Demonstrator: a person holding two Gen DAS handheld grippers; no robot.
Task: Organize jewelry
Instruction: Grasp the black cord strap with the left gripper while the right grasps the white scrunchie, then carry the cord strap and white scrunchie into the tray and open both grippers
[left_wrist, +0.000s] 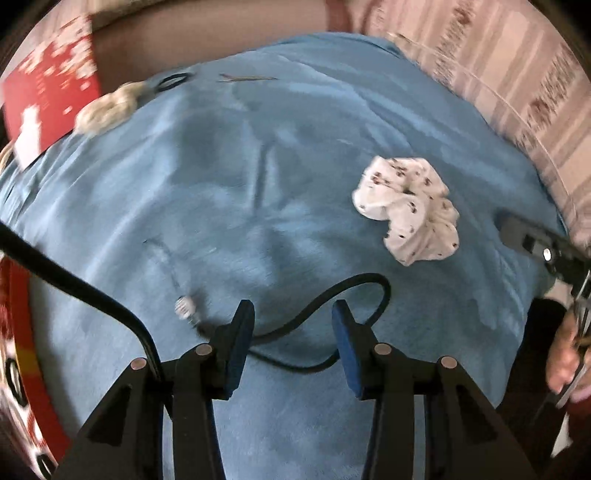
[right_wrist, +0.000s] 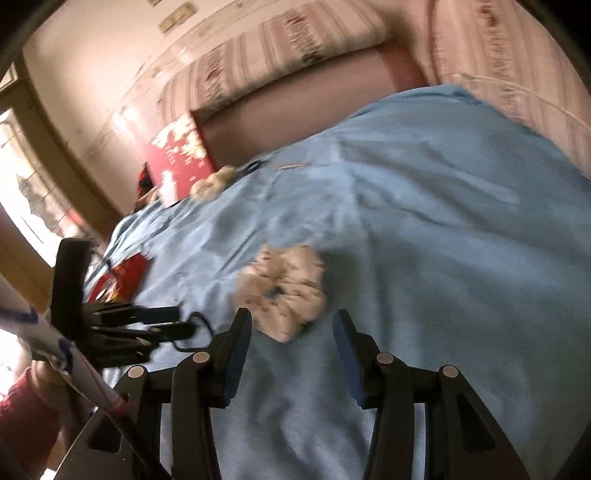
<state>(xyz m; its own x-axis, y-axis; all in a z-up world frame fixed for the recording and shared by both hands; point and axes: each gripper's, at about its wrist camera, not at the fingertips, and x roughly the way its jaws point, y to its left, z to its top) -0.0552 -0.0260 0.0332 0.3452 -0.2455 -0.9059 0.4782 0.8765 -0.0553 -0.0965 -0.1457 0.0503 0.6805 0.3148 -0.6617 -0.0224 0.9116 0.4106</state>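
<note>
- The left gripper (left_wrist: 293, 314) hangs over the blue blanket (left_wrist: 258, 166) with its fingers apart and nothing between them; a small beaded jewelry piece (left_wrist: 183, 307) lies just beside the left finger.
- The right gripper (right_wrist: 291, 325) is also parted and empty, with the white printed scrunchie (right_wrist: 284, 291) just ahead.
- Risk: the black cable (left_wrist: 332, 306) curls between the left fingers and could be pinched instead of the thin chain.
- The blanket is soft and wrinkled, so the small piece may sink into a fold.
</note>
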